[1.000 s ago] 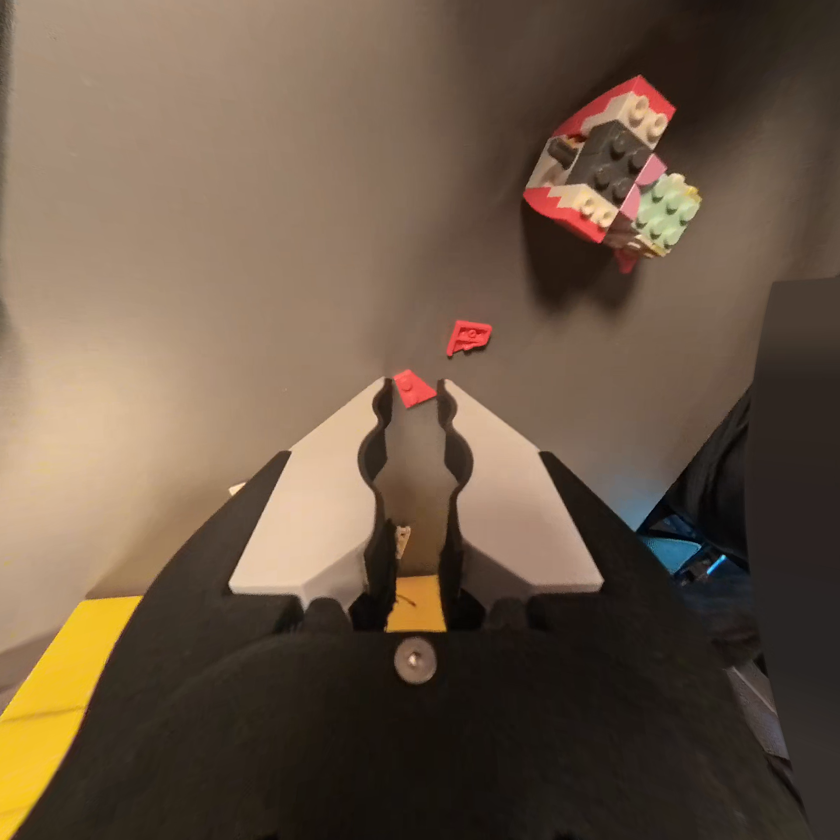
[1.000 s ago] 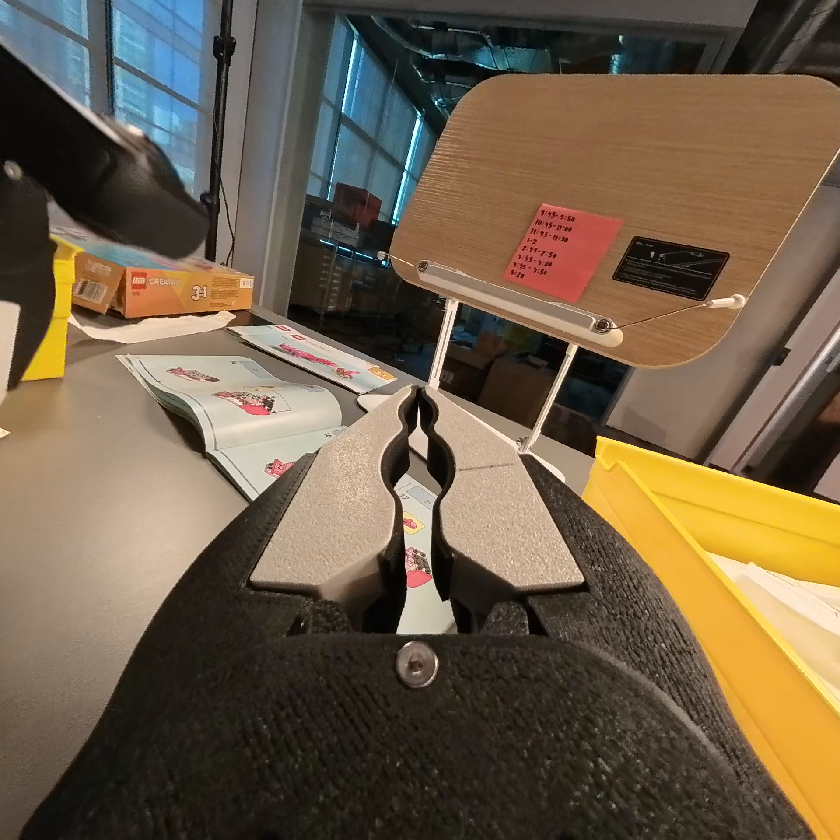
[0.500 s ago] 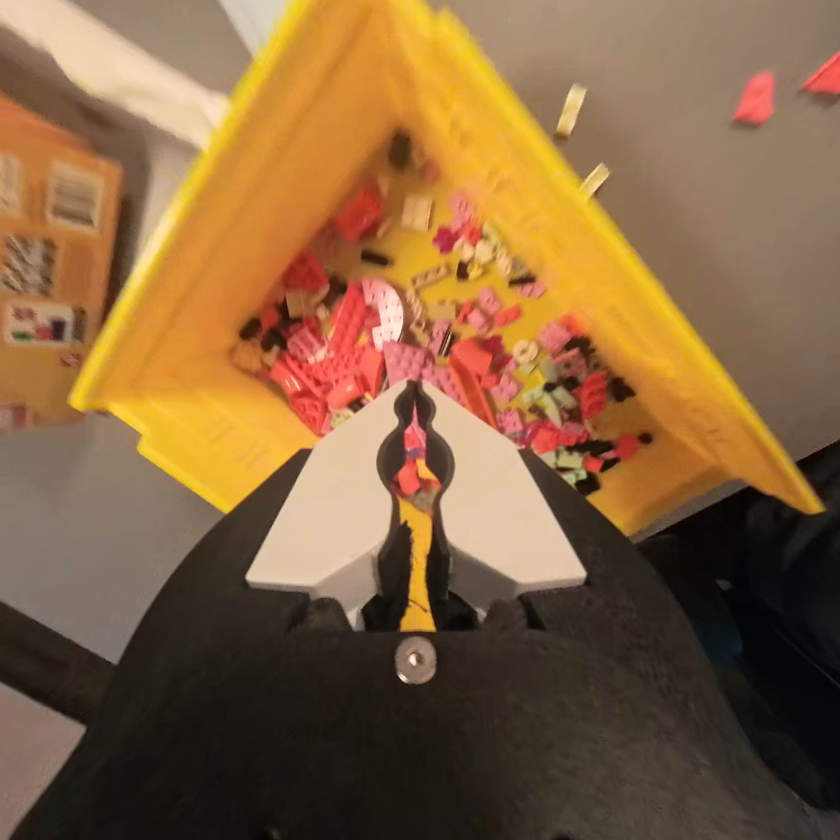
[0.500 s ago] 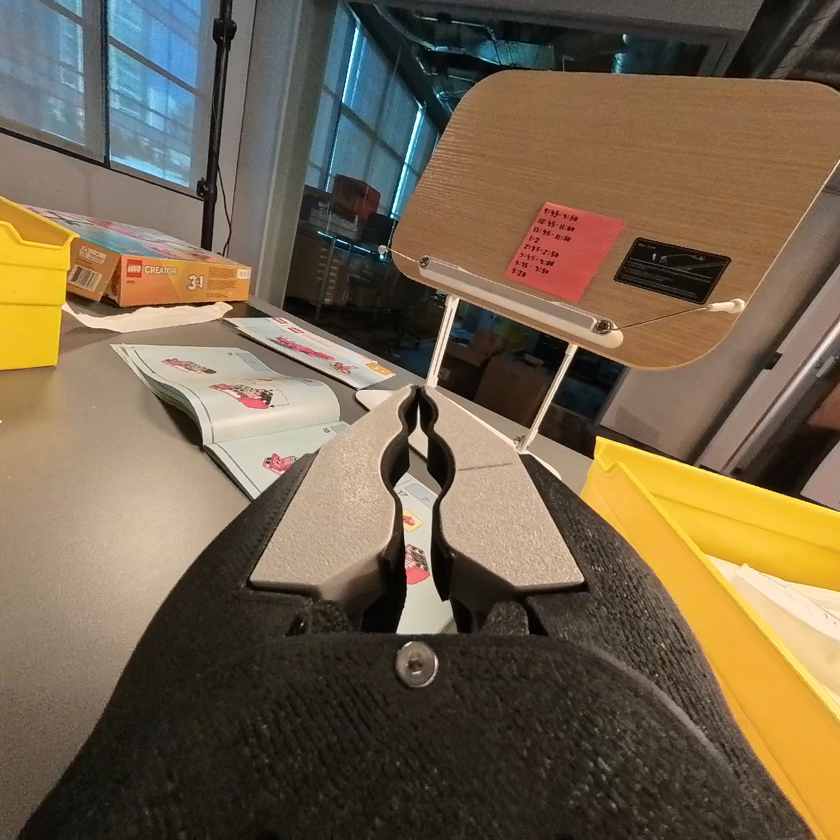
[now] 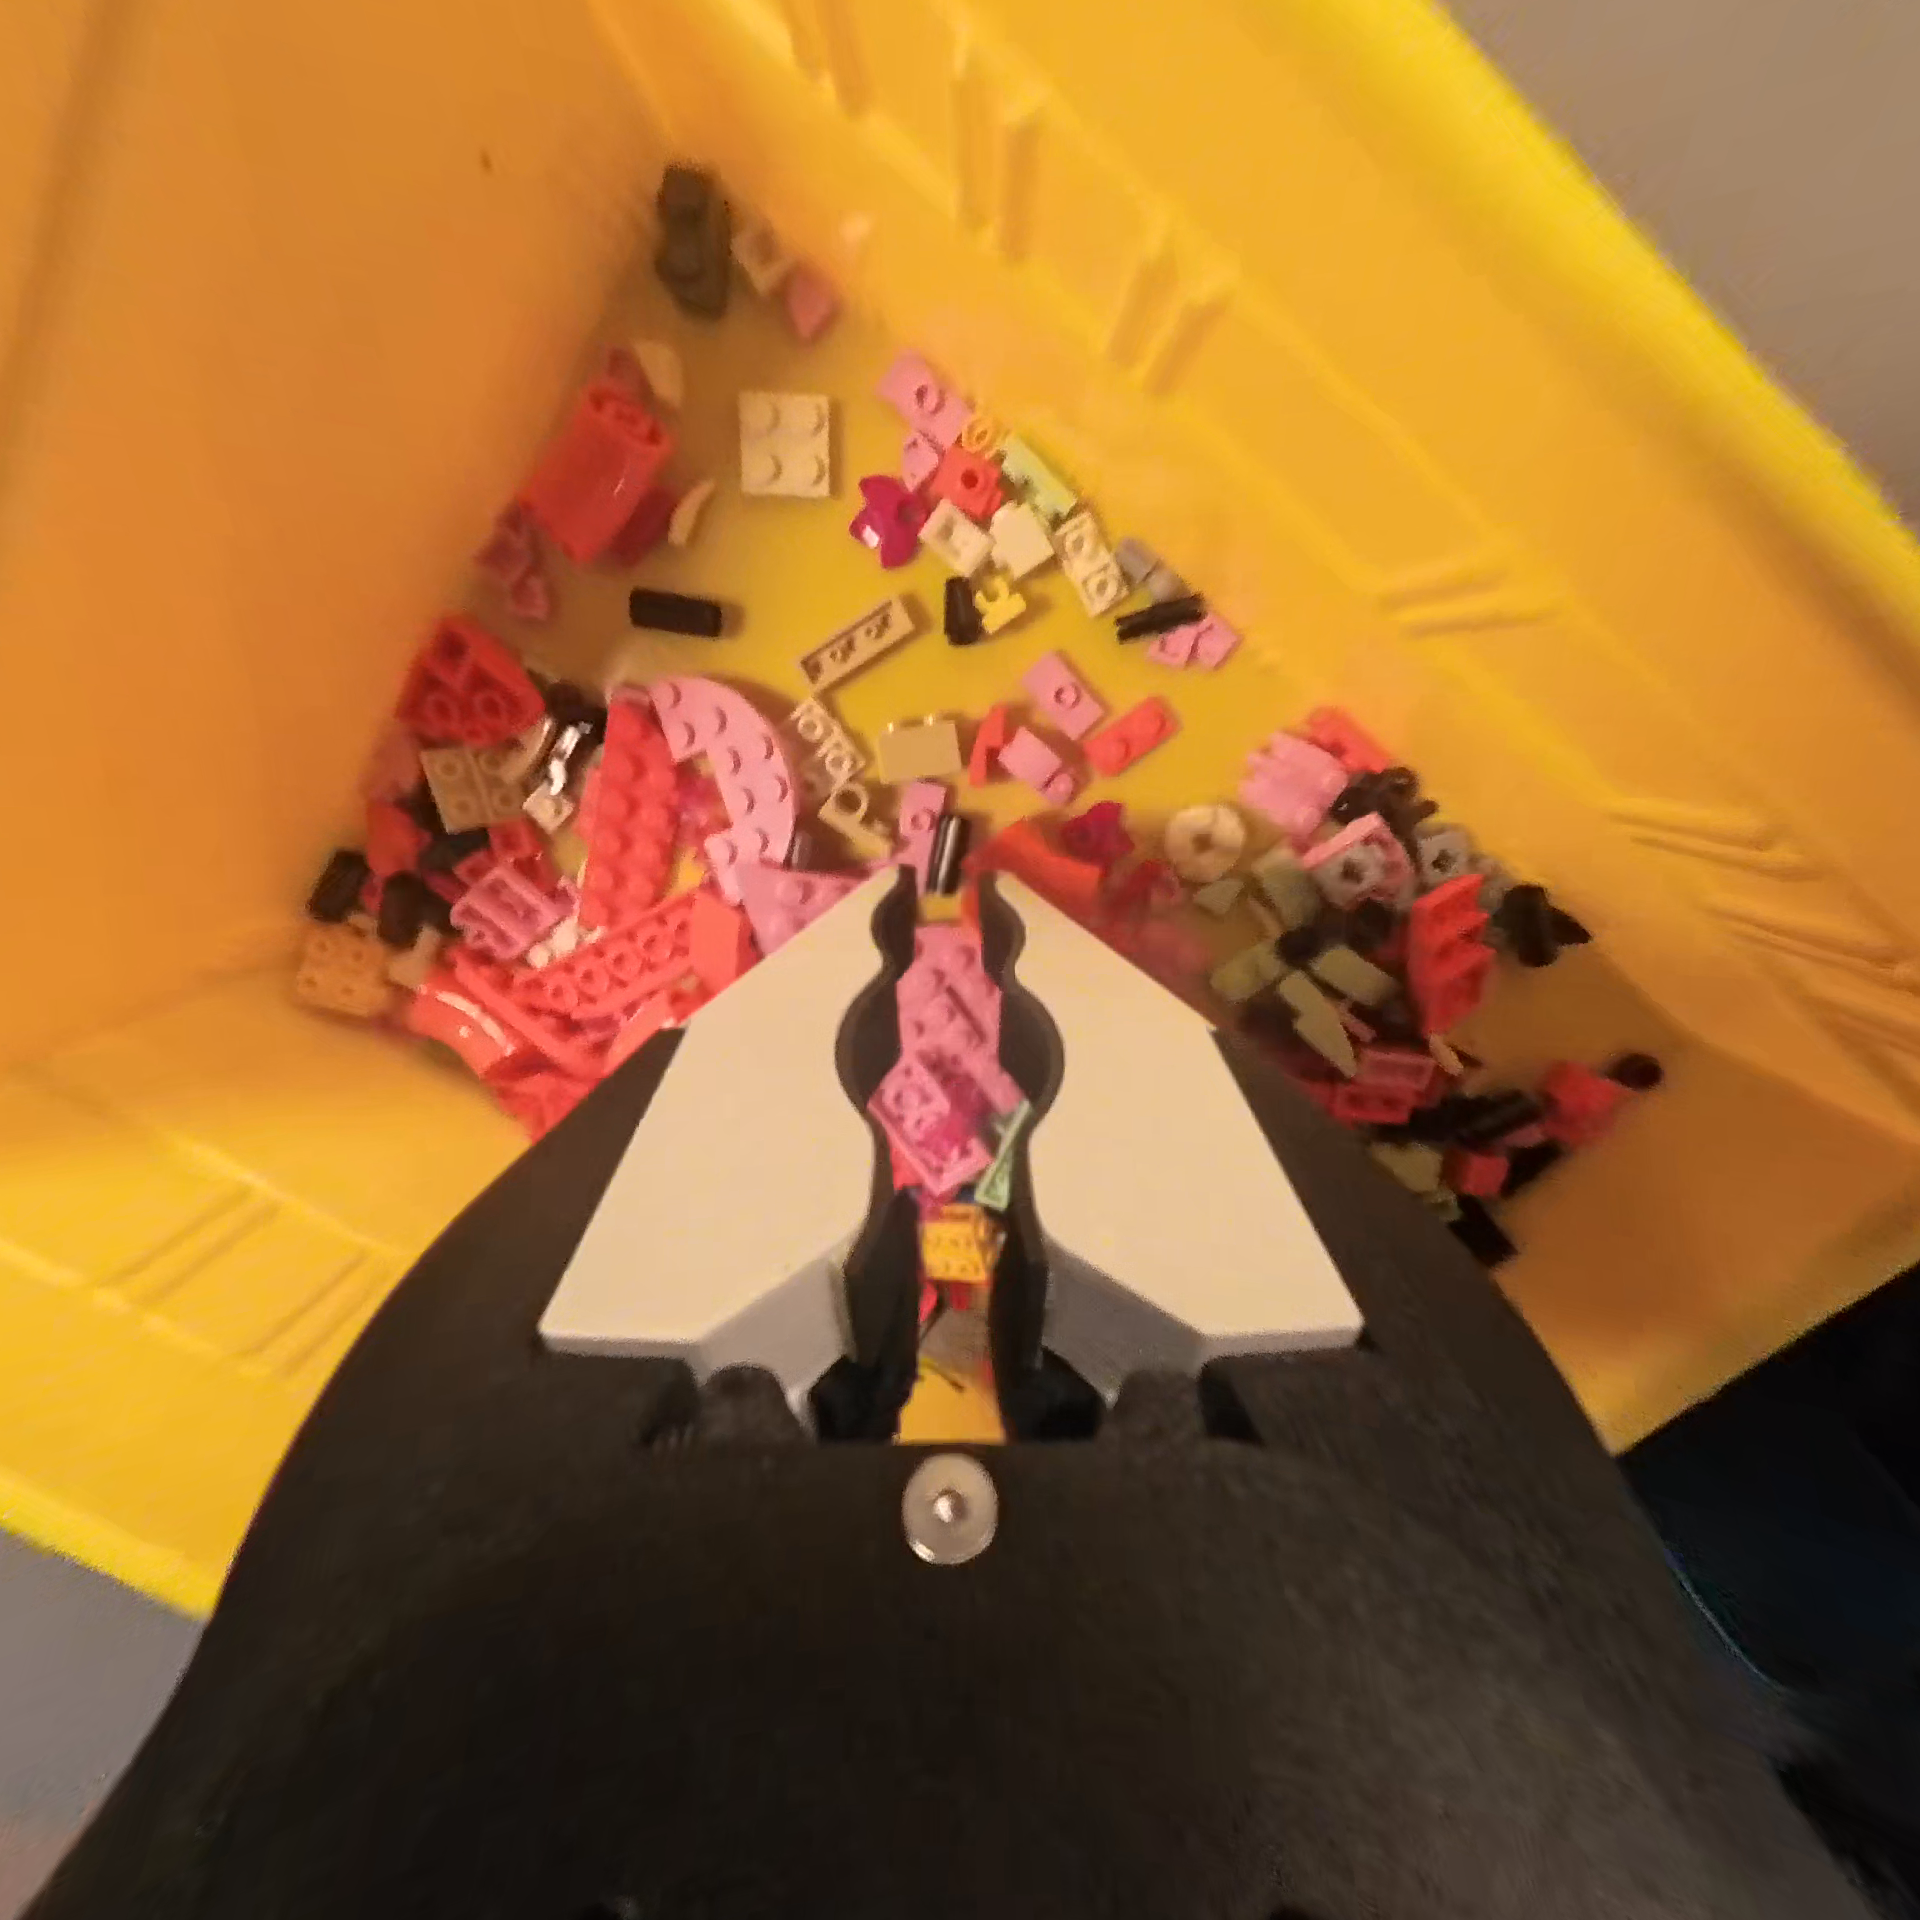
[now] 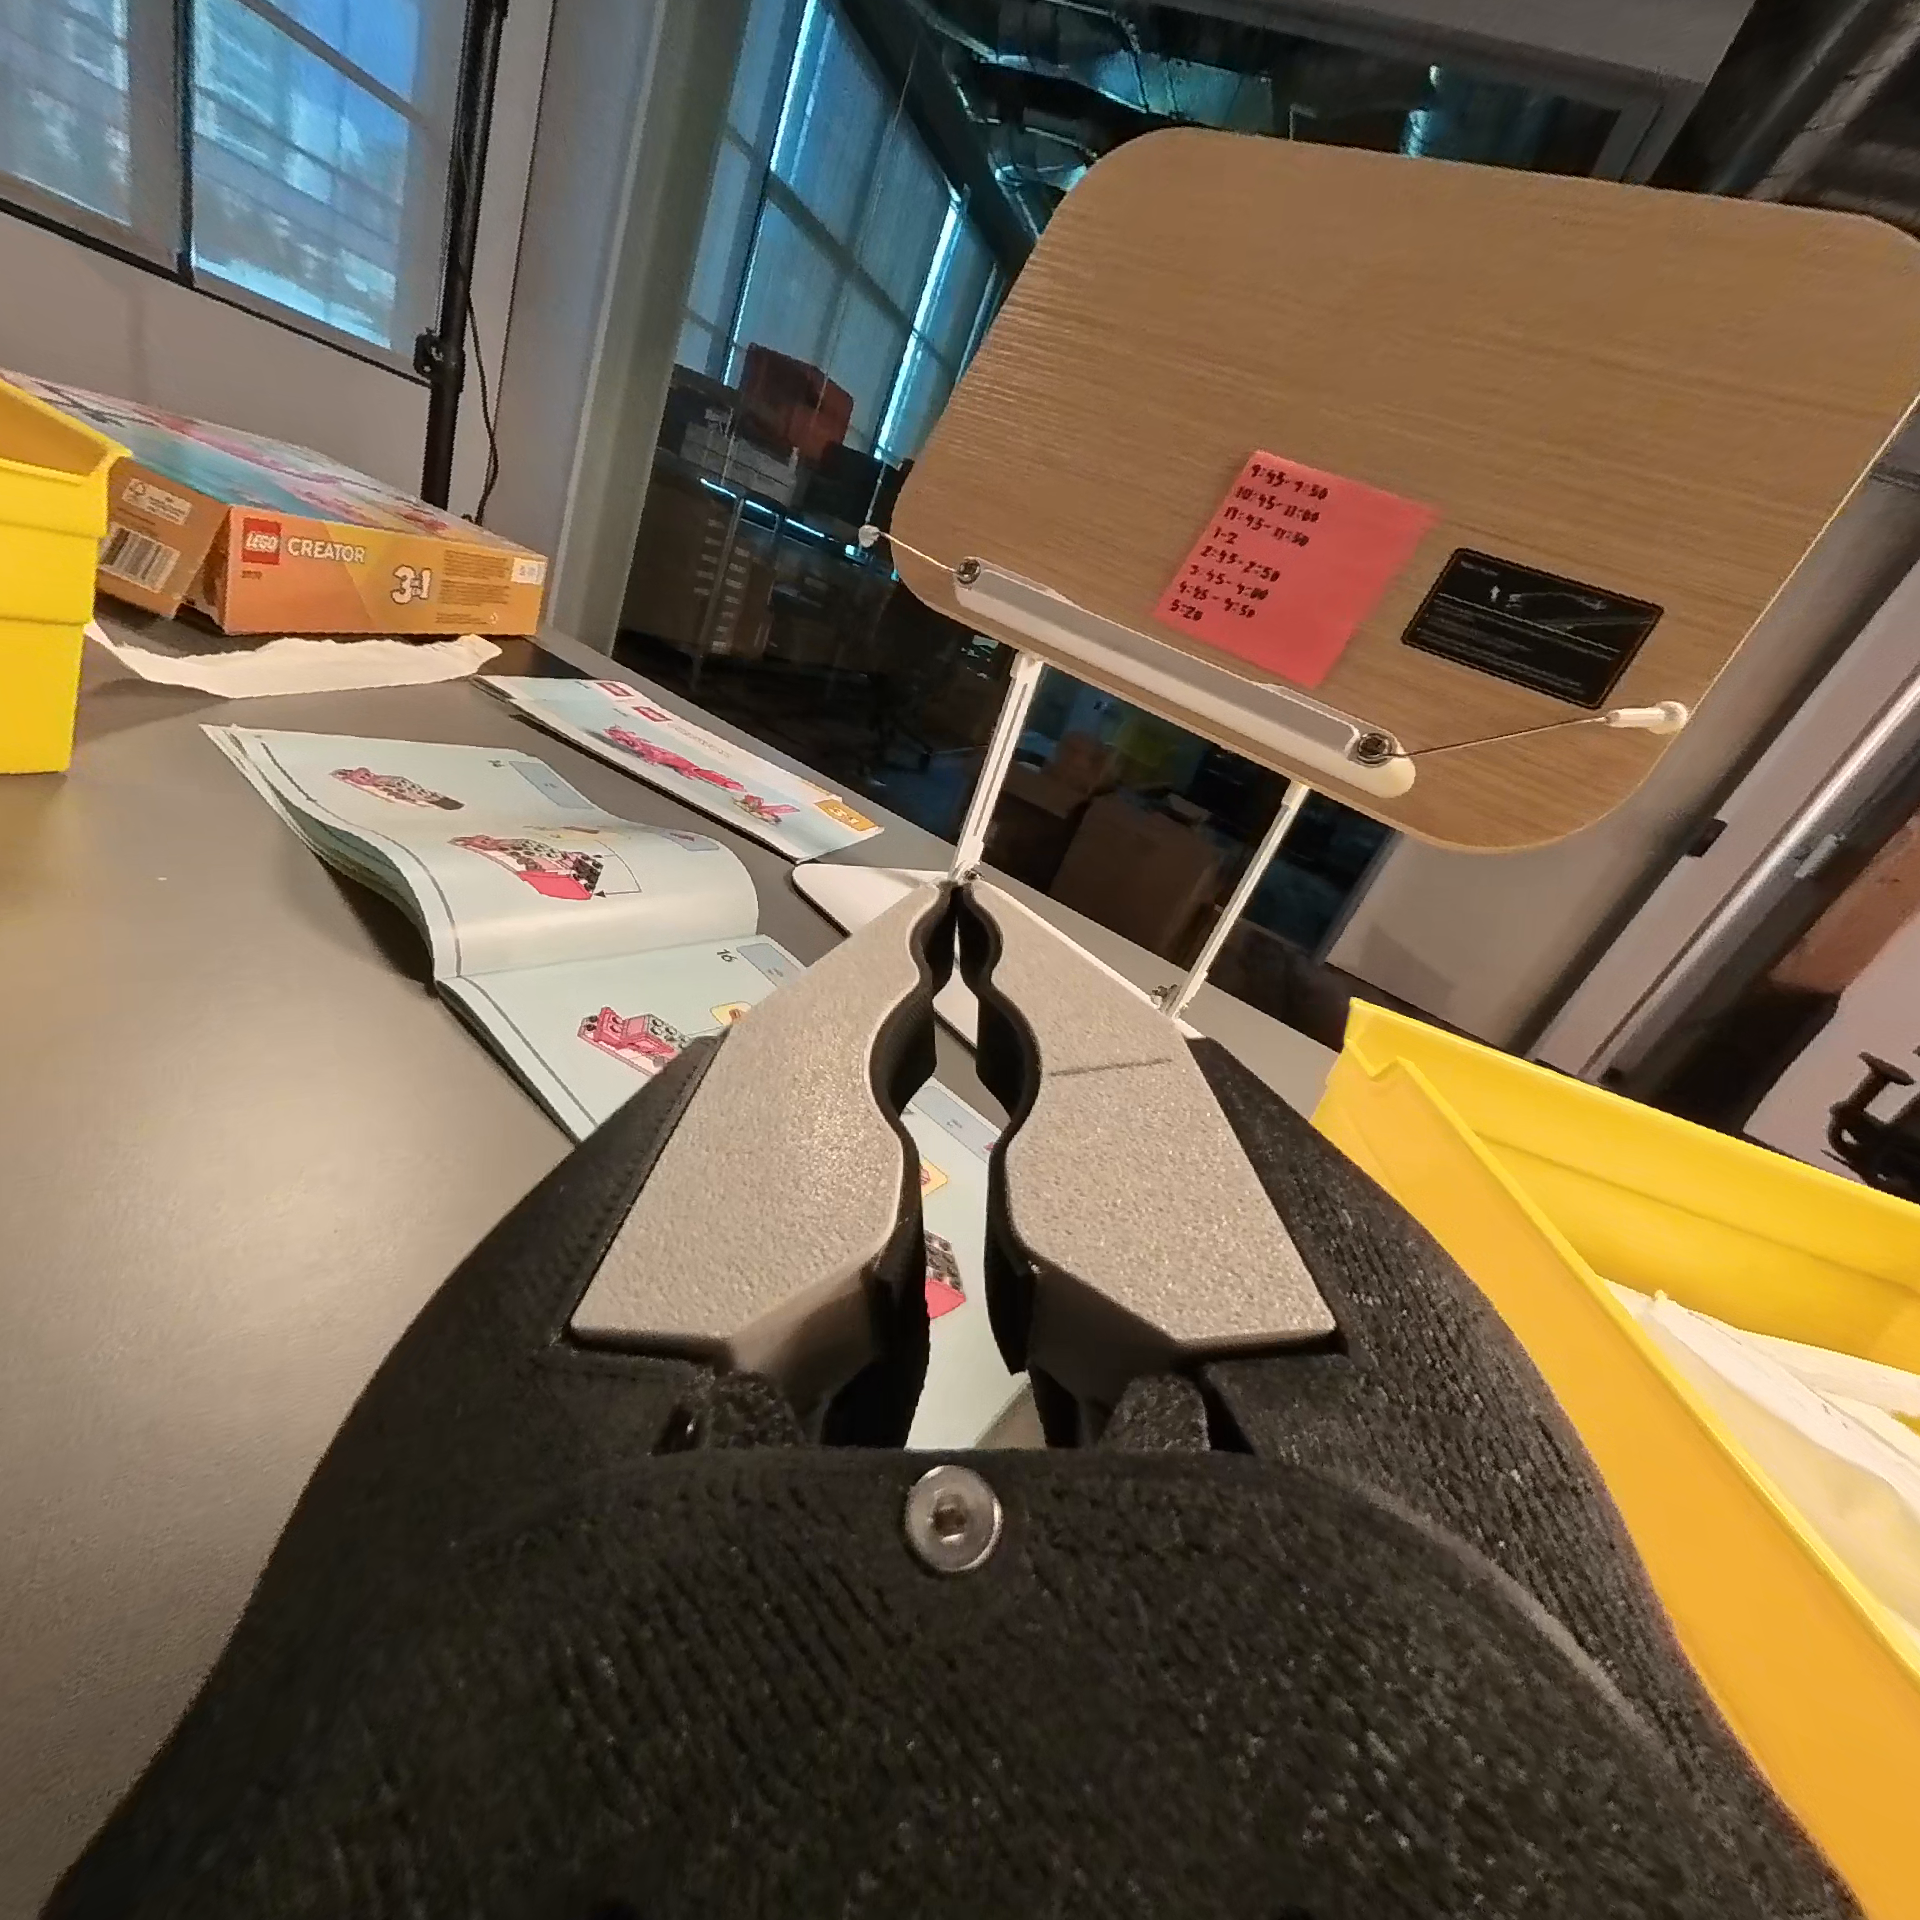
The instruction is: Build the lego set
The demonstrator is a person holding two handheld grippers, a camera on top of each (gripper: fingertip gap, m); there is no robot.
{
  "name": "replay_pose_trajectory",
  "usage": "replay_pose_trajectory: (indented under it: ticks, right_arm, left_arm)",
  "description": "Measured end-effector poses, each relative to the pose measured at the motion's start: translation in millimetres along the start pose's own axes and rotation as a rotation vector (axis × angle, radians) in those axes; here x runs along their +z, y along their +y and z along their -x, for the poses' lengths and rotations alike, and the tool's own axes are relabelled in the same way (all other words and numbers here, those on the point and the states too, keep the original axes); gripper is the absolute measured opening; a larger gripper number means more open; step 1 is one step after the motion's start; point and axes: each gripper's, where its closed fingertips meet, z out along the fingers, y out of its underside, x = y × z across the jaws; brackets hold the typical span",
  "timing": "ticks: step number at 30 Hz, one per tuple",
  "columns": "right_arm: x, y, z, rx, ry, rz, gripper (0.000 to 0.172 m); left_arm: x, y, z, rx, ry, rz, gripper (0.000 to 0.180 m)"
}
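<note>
My left gripper [image 5: 941, 883] hangs low inside a yellow bin [image 5: 312, 312] of loose bricks, mostly red, pink, tan and black. Its fingertips stand a little apart. A small black piece [image 5: 948, 852] and a pink plate [image 5: 951, 997] lie in the pile in line with the gap, and I see no pad pressing on them. A pink rounded plate [image 5: 727, 748] and a long red plate [image 5: 634, 810] lie just left of the tips. My right gripper [image 6: 954, 888] is shut with nothing between its tips, low over the grey table [image 6: 156, 1039] above an open instruction booklet [image 6: 499, 862].
In the right wrist view, a wooden book stand [image 6: 1455, 436] with a pink note [image 6: 1288, 566] stands ahead. A second booklet [image 6: 707, 758], an orange box [image 6: 343, 561], and a yellow bin [image 6: 42, 582] lie at left. Another yellow bin [image 6: 1558, 1195] sits close at right. About 40 cm separates my left fingertips from my right.
My left gripper swung from the grey table with red pieces and a small brick model to over the yellow bin, then dropped closer to the pile. Its jaws closed, then parted a little. The right gripper barely moved.
</note>
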Motion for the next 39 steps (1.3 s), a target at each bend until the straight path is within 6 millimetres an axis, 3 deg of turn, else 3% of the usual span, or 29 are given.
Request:
replay_pose_trajectory:
  ticks: [5, 6, 9, 12, 15, 19, 22, 24, 29, 35, 39]
  right_arm:
    - [0, 0, -1, 0.001, 0.004, 0.002, 0.0]
    - [0, 0, -1, -0.001, 0.003, 0.002, 0.0]
    - [0, 0, 0, -0.004, 0.002, 0.003, 0.0]
    - [0, 0, -1, -0.001, 0.003, 0.003, 0.0]
    - [1, 1, -1, 0.0, 0.006, 0.004, 0.0]
    - [0, 1, -2, 0.003, 0.012, 0.004, 0.0]
    - [1, 1, -2, 0.004, 0.012, 0.005, 0.0]
    - [1, 1, -2, 0.001, 0.012, 0.006, 0.0]
    - [1, 1, -2, 0.0, 0.012, 0.005, 0.0]
    - [1, 1, -2, 0.001, 0.011, 0.004, 0.0]
    - [1, 1, -2, 0.002, 0.009, 0.004, 0.0]
  left_arm:
    - [-2, -20, -25, -0.013, 0.194, -0.11, 0.008]
    - [-2, -21, -26, -0.017, 0.196, -0.112, 0.008]
    - [-2, -15, 1, -0.079, 0.023, -0.09, 0.004]
    - [-10, -12, -6, -0.087, 0.055, -0.123, 0.004]
    - [-17, -1, -19, -0.067, 0.113, -0.116, 0.01]
    - [-15, 33, -7, 0.0, -0.043, 0.028, 0.028]
    - [-15, 42, -29, 0.022, 0.064, 0.04, 0.028]
    - [-18, 37, -44, 0.022, 0.155, -0.01, 0.025]
    - [-12, 22, -57, 0.072, 0.232, -0.08, 0.008]
    - [11, 17, -56, 0.107, 0.217, -0.046, 0.004]
    - [12, 13, -49, 0.09, 0.192, -0.046, 0.006]
